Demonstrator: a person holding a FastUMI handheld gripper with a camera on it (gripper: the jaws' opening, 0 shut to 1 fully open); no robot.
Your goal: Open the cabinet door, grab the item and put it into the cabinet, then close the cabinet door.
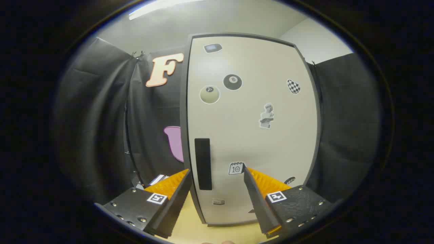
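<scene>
A tall cabinet (251,112) stands just ahead of me on a pale wooden tabletop (193,227). Its white door, dotted with several stickers, is closed inside a dark frame. A black vertical handle (202,163) sits low on the door near its left edge. My gripper (217,171) is open, and the handle lies just beyond and between the two fingers. The left fingertip (184,174) is level with the door's left edge, and the right fingertip (247,171) is over the door face. Nothing is held.
Black cloth walls hang to the left and right of the cabinet. A small white and dark object (159,178) lies on the table left of the cabinet, partly hidden behind my left finger.
</scene>
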